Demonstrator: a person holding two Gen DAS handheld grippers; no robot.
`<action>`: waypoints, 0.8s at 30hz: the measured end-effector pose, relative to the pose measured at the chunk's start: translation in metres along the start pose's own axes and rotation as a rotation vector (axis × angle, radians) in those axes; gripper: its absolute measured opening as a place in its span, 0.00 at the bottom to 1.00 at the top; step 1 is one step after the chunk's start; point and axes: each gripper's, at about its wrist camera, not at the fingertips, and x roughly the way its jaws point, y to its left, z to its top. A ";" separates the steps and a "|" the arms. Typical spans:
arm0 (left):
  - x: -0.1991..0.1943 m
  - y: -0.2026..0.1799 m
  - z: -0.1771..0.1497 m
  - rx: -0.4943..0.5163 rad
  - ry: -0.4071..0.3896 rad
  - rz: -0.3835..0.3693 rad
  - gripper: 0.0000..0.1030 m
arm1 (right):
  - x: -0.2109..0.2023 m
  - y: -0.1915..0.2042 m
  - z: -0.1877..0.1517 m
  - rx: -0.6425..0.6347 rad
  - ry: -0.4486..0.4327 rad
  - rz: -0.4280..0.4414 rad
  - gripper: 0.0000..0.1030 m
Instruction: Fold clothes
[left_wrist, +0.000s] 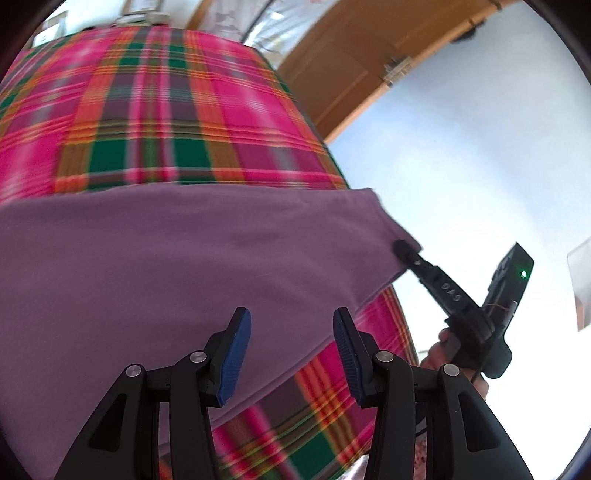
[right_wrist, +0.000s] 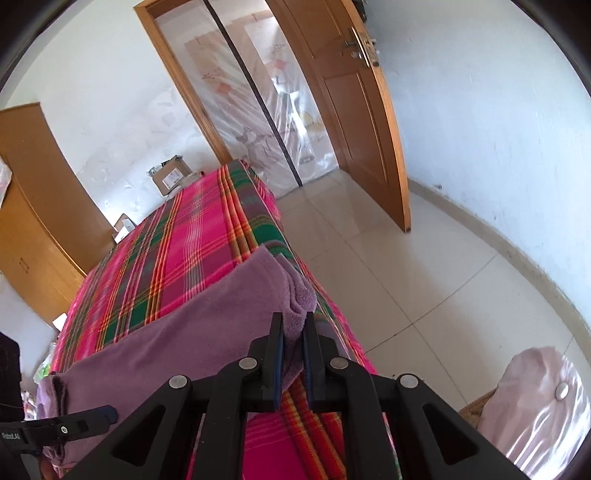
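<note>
- Left hand-held gripper (left_wrist: 291, 354): jaws standing wide, gripping nothing, hovering over the purple garment (left_wrist: 166, 258) lying across the plaid bed (left_wrist: 147, 110).
- Right hand-held gripper (right_wrist: 293, 354): pinching the garment's fleecy corner at the bed edge.
- Risk: thin pinch slipping, garment sliding floorward.
- Left view alone is showing the person's hand (left_wrist: 439, 350); right view, the doubled layers.
</note>
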 end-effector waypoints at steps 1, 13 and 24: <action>0.006 -0.005 0.003 0.009 0.011 -0.008 0.47 | 0.001 -0.002 0.000 0.007 0.006 0.006 0.09; 0.062 -0.042 0.017 0.079 0.115 -0.053 0.47 | 0.002 -0.008 0.001 0.022 0.015 0.044 0.09; 0.052 -0.024 0.034 0.012 0.090 -0.095 0.47 | -0.027 0.031 0.003 -0.107 -0.067 0.125 0.09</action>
